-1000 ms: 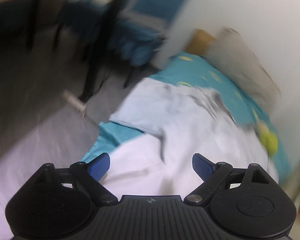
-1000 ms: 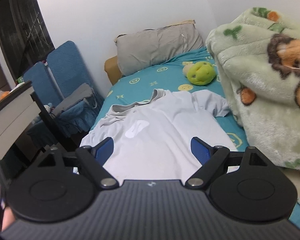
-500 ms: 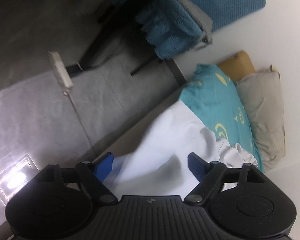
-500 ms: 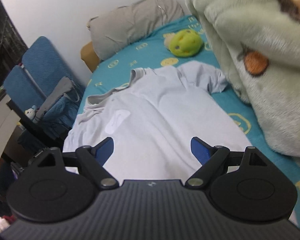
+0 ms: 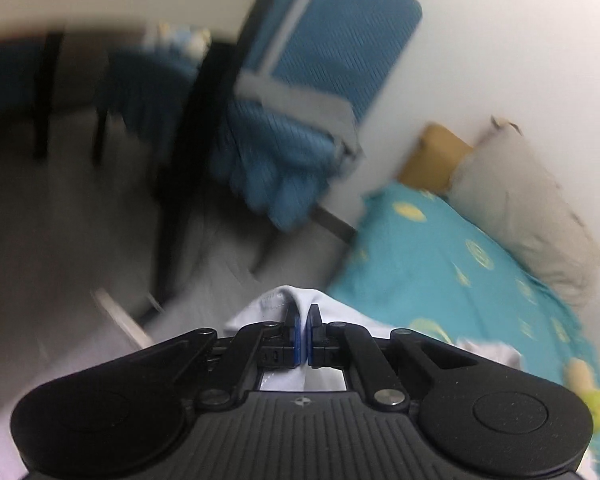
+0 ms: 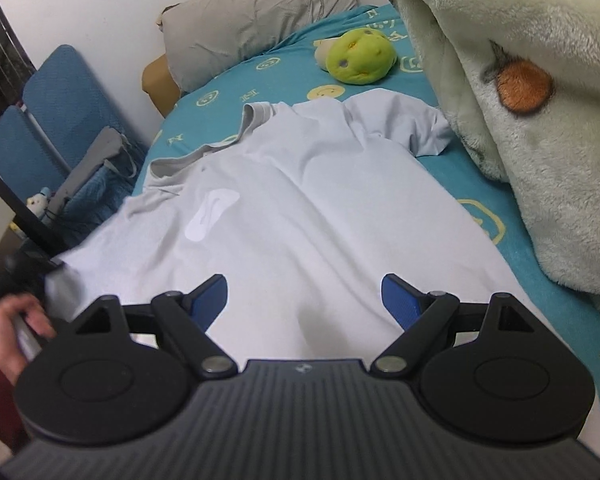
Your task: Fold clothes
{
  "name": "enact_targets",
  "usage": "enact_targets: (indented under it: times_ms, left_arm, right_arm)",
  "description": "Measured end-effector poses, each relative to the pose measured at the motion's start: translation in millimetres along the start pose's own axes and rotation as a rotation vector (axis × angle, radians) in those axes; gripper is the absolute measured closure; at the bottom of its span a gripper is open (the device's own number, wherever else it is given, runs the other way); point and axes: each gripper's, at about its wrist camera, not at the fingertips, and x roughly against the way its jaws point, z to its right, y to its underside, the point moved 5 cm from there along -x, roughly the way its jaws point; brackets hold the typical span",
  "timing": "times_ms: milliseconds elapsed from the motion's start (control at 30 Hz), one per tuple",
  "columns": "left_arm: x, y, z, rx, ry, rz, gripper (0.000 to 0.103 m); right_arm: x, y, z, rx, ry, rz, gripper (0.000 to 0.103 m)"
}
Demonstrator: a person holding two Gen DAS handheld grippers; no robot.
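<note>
A pale blue polo shirt (image 6: 300, 208) with a grey collar lies spread on the teal bed sheet (image 6: 220, 92). Its left sleeve side hangs over the bed's edge. My right gripper (image 6: 304, 288) hovers open just above the shirt's lower body, with nothing between its blue pads. In the left wrist view my left gripper (image 5: 304, 316) has its jaws closing tight on a fold of the shirt (image 5: 276, 300) at the bed's side edge. In the right wrist view a hand (image 6: 16, 320) holds that gripper at the far left, at the shirt's edge.
A grey pillow (image 6: 252, 20) and a green plush toy (image 6: 358, 56) lie at the head of the bed. A bulky green fleece blanket (image 6: 520, 100) fills the right side. Blue chairs (image 5: 320, 80) with draped cloth stand on the floor left of the bed.
My left gripper swung to the bed's side edge and shut on the shirt's fabric. My right gripper came down closer to the shirt and stayed open.
</note>
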Motion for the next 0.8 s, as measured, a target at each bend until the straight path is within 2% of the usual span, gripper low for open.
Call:
enact_targets:
  times_ms: [100, 167, 233, 267, 300, 333, 367, 467, 533, 633, 800]
  left_arm:
    - [-15.7, -19.7, 6.0, -0.099, -0.154, 0.049, 0.1]
    - [-34.7, -12.6, 7.7, -0.138, -0.238, 0.013, 0.1]
    - [-51.0, 1.8, 11.0, -0.118, -0.195, -0.058, 0.096]
    - [-51.7, 8.7, 13.6, -0.12, -0.176, -0.063, 0.092]
    - [-52.4, 15.6, 16.2, -0.121, -0.158, -0.067, 0.08]
    - [-50.9, 21.6, 20.3, -0.142, -0.155, -0.078, 0.058]
    - [-45.8, 26.6, 25.7, -0.167, -0.151, -0.085, 0.05]
    - [-17.6, 41.7, 38.4, -0.225, -0.098, -0.096, 0.041]
    - [14.9, 49.8, 43.5, -0.242, -0.04, -0.093, 0.029]
    - [75.7, 67.0, 44.7, -0.247, 0.058, -0.067, 0.026]
    - [180.9, 95.5, 56.2, -0.304, 0.121, -0.031, 0.023]
  right_arm:
    - [-1.0, -2.0, -3.0, 0.016, 0.014, 0.015, 0.018]
    - [-2.3, -3.7, -4.4, 0.032, 0.025, 0.026, 0.018]
    - [-3.8, -4.5, -5.9, 0.049, 0.032, 0.035, 0.018]
    - [-4.4, -4.8, -6.6, 0.057, 0.034, 0.037, 0.018]
    - [-4.5, -4.9, -7.5, 0.065, 0.035, 0.041, 0.018]
    - [-4.1, -5.2, -8.8, 0.075, 0.034, 0.047, 0.018]
    - [-3.6, -6.0, -10.1, 0.085, 0.033, 0.053, 0.018]
    - [-1.5, -9.5, -12.6, 0.101, 0.022, 0.069, 0.018]
    - [1.8, -11.2, -14.3, 0.109, 0.012, 0.081, 0.018]
    - [10.0, -13.2, -15.7, 0.127, 0.002, 0.103, 0.018]
    - [32.0, -14.6, -14.4, 0.143, -0.027, 0.143, 0.018]
